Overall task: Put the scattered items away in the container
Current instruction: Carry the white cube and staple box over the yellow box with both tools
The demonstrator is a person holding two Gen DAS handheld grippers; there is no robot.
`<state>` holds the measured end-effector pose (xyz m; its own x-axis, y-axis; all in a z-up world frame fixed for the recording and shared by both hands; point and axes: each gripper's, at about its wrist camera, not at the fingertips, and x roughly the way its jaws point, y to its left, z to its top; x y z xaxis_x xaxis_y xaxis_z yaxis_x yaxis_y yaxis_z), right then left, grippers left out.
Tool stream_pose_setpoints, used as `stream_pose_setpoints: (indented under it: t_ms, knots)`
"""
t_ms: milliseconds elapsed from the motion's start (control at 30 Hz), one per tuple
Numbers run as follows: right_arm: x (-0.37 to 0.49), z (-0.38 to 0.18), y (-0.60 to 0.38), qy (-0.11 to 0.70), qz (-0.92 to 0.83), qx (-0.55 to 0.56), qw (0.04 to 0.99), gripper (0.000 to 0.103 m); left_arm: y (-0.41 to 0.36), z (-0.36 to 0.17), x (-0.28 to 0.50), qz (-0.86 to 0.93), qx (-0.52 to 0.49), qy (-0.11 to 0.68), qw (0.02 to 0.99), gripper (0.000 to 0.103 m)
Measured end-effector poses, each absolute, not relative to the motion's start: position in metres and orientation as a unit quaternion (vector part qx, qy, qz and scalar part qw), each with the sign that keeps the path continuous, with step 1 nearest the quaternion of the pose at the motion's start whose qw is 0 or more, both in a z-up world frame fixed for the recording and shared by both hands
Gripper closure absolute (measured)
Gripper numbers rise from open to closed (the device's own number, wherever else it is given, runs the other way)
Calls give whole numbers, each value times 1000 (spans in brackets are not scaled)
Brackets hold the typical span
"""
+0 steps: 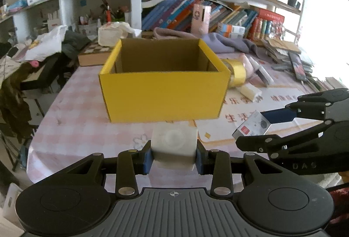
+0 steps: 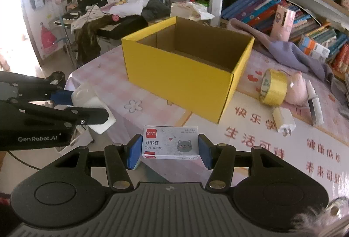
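Note:
An open yellow cardboard box stands on the pink checked tablecloth; it also shows in the right wrist view. My left gripper is shut on a white cube-shaped object, held in front of the box's near wall; the same gripper appears at the left of the right wrist view. My right gripper is shut on a small staples box with a cat picture, held before the box's near corner; it shows at the right of the left wrist view.
A yellow tape roll, a white plug charger, a pink soft toy and a white tube lie right of the box. Purple cloth, bookshelves and piled clothes stand behind. The table's left edge drops off.

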<state>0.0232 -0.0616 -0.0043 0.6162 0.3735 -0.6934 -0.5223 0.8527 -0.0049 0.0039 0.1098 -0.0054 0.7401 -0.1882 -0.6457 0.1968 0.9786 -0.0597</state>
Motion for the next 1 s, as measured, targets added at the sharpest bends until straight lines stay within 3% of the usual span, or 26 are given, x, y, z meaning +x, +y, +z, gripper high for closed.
stream_pose_setpoints:
  t_ms: [300, 567, 1000]
  knots:
    - [67, 24, -57, 311, 270, -115, 904, 51, 119, 25, 49, -90, 13, 308, 947, 67]
    - [148, 52, -52, 259, 285, -148, 911, 51, 114, 47, 137, -125, 71, 290, 946, 67]
    - [287, -32, -4, 334, 332, -335, 816, 51, 74, -23, 279, -169, 216, 417, 866, 67]
